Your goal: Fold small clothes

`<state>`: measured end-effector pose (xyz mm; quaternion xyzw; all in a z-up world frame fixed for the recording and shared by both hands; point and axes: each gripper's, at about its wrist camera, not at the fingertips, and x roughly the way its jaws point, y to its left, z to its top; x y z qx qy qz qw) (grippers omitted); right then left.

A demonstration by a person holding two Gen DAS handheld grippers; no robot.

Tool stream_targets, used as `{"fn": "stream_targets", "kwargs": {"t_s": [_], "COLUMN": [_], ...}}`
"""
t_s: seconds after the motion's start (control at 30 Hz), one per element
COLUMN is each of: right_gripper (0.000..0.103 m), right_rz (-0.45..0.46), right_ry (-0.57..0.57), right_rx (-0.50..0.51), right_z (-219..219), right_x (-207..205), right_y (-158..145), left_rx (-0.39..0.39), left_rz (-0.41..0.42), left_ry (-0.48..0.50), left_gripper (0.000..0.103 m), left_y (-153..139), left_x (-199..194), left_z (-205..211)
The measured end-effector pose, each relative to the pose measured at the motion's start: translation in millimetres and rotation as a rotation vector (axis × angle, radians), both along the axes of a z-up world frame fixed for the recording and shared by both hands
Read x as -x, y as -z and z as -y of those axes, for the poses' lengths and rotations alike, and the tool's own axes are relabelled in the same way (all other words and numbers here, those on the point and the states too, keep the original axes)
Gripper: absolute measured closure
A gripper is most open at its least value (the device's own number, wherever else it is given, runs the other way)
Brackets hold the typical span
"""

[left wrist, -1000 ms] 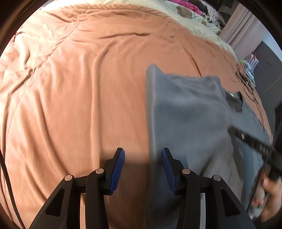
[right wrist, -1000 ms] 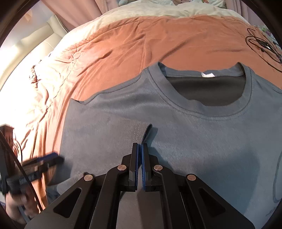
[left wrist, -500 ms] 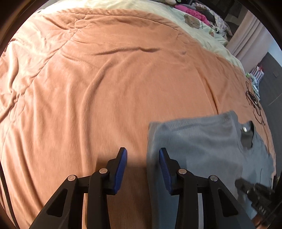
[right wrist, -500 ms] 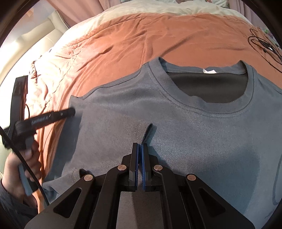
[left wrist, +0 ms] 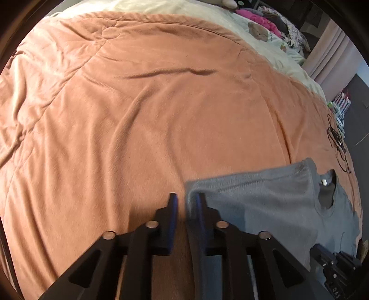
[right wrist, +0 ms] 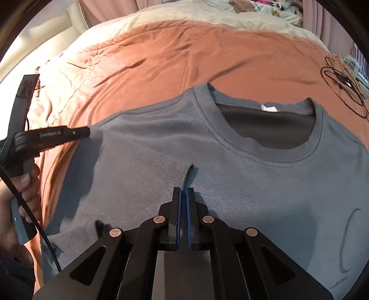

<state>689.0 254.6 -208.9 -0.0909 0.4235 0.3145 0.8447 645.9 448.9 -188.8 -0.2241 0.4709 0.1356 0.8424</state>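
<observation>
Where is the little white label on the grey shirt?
In the right wrist view, the label sits inside the back of the shirt's collar, upper right of centre, on the orange blanket.

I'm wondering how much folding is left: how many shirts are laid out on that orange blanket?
1. A single grey T-shirt lies flat on the orange blanket, collar toward the pillows. More clothes are piled far off by the curtain; others may be hidden.

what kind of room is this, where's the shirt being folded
Most likely a bedroom. The grey t-shirt lies on a wide bed under an orange quilt, with pale bedding and a heap of clothes at the far end, and curtains beside it.
</observation>
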Motion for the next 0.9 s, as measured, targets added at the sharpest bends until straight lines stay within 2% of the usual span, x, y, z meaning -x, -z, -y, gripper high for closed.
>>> {"fn": "stream_targets", "kwargs": {"t_s": [0.03,0.07,0.1,0.33,0.4,0.5,0.67,0.73,0.9], "right_gripper": [0.059,0.046,0.039,0.039,0.04,0.057,0.068,0.078,0.084], "right_rz": [0.004,0.016,0.024,0.012,-0.037,-0.117,-0.211,-0.25,-0.27], "right_ry": [-0.006,-0.01,-0.012,-0.073,-0.107,-0.125,-0.127,-0.112,-0.124], "right_rx": [-0.012,-0.033,-0.044,-0.069,-0.103,-0.104,-0.084,-0.092,-0.081], "right_z": [0.9,3.1,4.6,-5.2,-12.4,-23.3,-39.8,-37.7,-26.4], "right_x": [3.0,8.2,11.5,33.7,35.0,26.0,16.9,17.5,29.1], "right_y": [-2.5,-6.7,-9.4,-18.5,-17.0,-6.5,15.2,19.9,13.0], "left_rx": [0.004,0.009,0.016,0.044,0.049,0.046,0.06,0.051,0.025], "left_rz": [-0.001,-0.005,-0.009,-0.05,-0.055,-0.074,-0.091,-0.104,-0.129], "left_ry": [0.0,-0.002,-0.003,0.029,0.035,0.047,0.066,0.078,0.096], "left_gripper": [0.075,0.071,0.068,0.058,0.055,0.055,0.055,0.055,0.055], "left_y": [-1.9,-2.4,-2.6,0.0,0.4,0.9,1.3,1.2,0.3], "left_x": [6.7,10.1,15.4,60.8,71.0,87.3,107.4,113.5,131.7], "left_z": [0.9,1.3,2.2,27.1,33.3,43.7,57.6,63.5,76.9]}}
